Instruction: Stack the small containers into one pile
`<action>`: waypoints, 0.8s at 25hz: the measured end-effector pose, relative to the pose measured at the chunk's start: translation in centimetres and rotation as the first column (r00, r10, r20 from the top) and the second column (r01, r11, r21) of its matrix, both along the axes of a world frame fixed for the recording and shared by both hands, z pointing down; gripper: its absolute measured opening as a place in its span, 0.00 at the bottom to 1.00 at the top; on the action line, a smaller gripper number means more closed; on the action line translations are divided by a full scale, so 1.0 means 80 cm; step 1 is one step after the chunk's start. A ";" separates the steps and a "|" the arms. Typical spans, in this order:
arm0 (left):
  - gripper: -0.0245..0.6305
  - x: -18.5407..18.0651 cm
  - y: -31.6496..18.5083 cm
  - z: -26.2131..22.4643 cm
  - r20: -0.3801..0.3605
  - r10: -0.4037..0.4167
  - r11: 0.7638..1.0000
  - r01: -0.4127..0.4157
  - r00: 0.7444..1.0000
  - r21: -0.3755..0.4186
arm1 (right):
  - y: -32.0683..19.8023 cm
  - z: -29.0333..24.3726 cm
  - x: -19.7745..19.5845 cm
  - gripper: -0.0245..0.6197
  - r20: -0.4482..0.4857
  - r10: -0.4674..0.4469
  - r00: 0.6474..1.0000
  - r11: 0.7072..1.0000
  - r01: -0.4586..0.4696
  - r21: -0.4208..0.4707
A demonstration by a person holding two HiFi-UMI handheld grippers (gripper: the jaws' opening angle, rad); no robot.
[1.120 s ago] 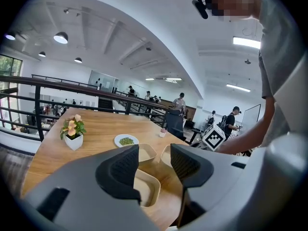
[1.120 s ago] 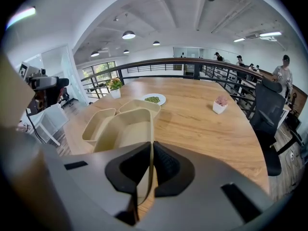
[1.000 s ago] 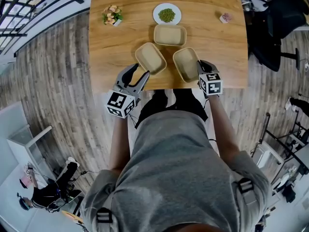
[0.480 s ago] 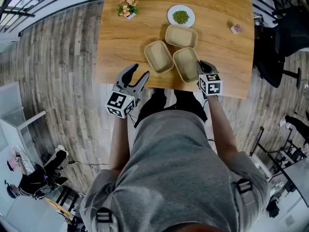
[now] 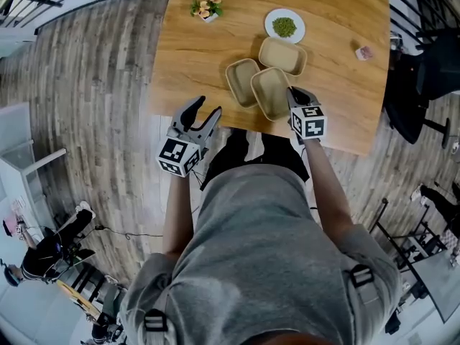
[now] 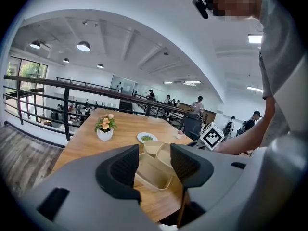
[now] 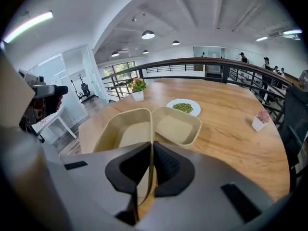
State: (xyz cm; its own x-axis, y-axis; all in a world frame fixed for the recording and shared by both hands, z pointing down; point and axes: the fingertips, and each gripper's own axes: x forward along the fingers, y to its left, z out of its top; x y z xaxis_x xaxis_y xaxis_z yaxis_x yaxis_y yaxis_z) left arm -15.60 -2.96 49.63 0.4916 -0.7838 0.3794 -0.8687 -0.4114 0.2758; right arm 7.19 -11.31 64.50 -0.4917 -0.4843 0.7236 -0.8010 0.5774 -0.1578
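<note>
Three beige containers are on the wooden table (image 5: pixel 194 56). My right gripper (image 5: pixel 293 98) is shut on the near rim of one container (image 5: pixel 272 92), which is raised at a tilt and overlaps the right edge of the left container (image 5: pixel 241 81). In the right gripper view the held container (image 7: pixel 126 131) has its thin wall pinched between the pads of my right gripper (image 7: pixel 151 163). The third container (image 5: pixel 282 55) sits just beyond. My left gripper (image 5: pixel 204 113) is open and holds nothing, just off the table's near edge; the left gripper view shows the containers (image 6: pixel 153 170) beyond its jaws.
A white plate of green beans (image 5: pixel 284 26) lies behind the containers. A small flower pot (image 5: pixel 206 6) stands at the far left, a small pink item (image 5: pixel 364 52) at the right. Wood floor surrounds the table; a dark chair (image 5: pixel 424 77) is at the right.
My right gripper has carried its container leftward until it overlaps the left container. My left gripper has drawn away from the left container and off the table's edge.
</note>
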 end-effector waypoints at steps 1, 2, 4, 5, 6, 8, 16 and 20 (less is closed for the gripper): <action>0.37 -0.002 0.001 -0.001 0.001 -0.006 1.000 0.006 1.000 0.000 | 0.000 0.000 -0.005 0.06 0.003 -0.008 1.000 1.000 0.008 -0.001; 0.37 -0.004 0.003 -0.001 0.003 -0.009 1.000 0.009 1.000 0.000 | -0.001 0.000 -0.010 0.06 0.005 -0.014 1.000 1.000 0.014 -0.001; 0.37 -0.006 0.004 -0.002 0.006 -0.012 1.000 0.012 1.000 0.000 | -0.002 0.001 -0.018 0.06 0.011 -0.022 1.000 1.000 0.022 -0.004; 0.37 -0.007 0.004 -0.002 0.008 -0.013 1.000 0.013 1.000 0.000 | -0.003 0.001 -0.022 0.06 0.015 -0.023 1.000 1.000 0.023 -0.006; 0.37 -0.008 0.004 -0.001 0.009 -0.013 1.000 0.013 1.000 -0.001 | -0.005 0.002 -0.026 0.06 0.019 -0.024 1.000 1.000 0.024 -0.006; 0.37 -0.011 0.005 0.000 0.009 -0.014 1.000 0.014 1.000 -0.003 | -0.005 0.003 -0.036 0.06 0.025 -0.027 0.999 1.000 0.027 -0.009; 0.37 -0.026 0.010 0.000 0.023 -0.025 1.000 0.026 0.999 -0.013 | -0.007 0.011 -0.067 0.06 0.057 -0.020 0.998 0.999 0.022 -0.035; 0.37 -0.035 0.015 0.000 0.030 -0.032 0.999 0.033 0.999 -0.020 | -0.008 0.015 -0.079 0.07 0.063 -0.010 0.998 0.998 0.014 -0.058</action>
State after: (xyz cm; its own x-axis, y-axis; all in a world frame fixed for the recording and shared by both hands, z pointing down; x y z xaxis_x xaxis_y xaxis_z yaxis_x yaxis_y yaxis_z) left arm -18.40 -1.79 49.65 0.4547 -0.7908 0.4097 -0.8893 -0.3774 0.2584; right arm 0.88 -11.94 65.67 -0.5428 -0.4361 0.7177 -0.7814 0.5756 -0.2411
